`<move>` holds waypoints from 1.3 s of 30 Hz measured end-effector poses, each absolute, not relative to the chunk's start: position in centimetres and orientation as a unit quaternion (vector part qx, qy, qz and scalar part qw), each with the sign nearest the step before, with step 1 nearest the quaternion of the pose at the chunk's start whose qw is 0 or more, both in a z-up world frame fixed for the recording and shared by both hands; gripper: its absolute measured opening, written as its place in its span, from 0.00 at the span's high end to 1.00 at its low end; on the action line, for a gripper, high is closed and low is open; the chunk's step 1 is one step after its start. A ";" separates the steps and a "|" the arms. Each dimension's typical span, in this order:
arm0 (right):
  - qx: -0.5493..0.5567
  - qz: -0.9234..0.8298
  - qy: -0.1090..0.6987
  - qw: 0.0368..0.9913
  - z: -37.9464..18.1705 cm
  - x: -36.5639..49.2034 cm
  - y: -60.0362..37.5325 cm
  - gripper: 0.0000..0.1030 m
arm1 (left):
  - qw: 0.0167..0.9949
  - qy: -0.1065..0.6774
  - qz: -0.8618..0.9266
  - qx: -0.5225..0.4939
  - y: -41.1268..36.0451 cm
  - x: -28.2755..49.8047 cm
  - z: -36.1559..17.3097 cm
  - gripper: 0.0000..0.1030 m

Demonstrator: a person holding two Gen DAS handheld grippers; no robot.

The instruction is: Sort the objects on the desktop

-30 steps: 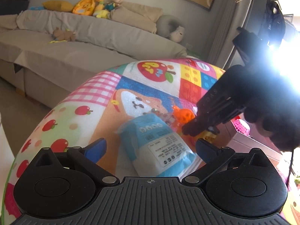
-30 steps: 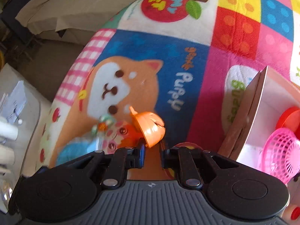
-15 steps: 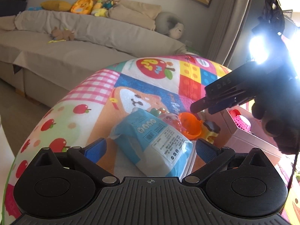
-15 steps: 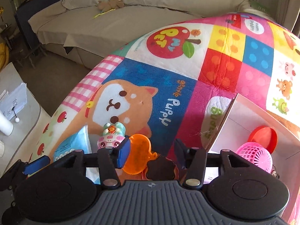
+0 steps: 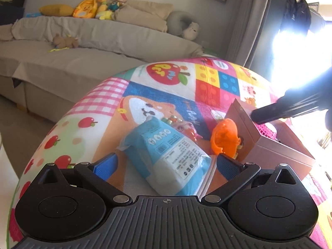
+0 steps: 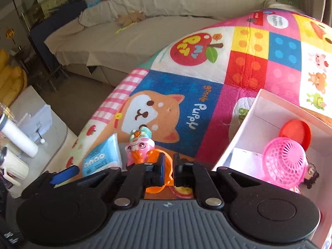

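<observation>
left tool (image 5: 166,164): wide open, straddling blue packet (image 5: 168,153) | right tool (image 6: 168,171): nearly closed, apparently empty

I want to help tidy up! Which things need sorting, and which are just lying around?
To sort: tissue pack, orange toy, pink pig toy, going into the box.

Just lying about: sofa, stuffed toys, white bottle.

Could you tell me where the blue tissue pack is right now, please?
The blue tissue pack lies on the colourful mat, centred between the open left gripper fingers in its wrist view, just left of the orange toy.
</observation>
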State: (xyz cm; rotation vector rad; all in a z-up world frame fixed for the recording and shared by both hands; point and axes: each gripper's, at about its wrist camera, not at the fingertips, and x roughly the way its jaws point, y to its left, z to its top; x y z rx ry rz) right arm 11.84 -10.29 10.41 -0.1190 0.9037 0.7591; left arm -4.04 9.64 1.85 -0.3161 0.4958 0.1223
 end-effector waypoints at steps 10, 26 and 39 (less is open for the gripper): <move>-0.032 0.281 0.417 0.864 6.5 5.1 -20.8 0.92 | 0.955 0.291 0.058 -0.024 5.6 -0.9 3.1 0.00; -0.164 0.372 0.289 0.867 3.3 3.1 -8.2 0.57 | 0.934 0.302 0.175 0.072 8.8 -1.9 3.1 0.00; -0.060 0.351 0.379 0.854 3.6 3.8 -16.4 0.95 | 0.960 0.262 0.098 0.032 7.8 -2.6 5.0 0.00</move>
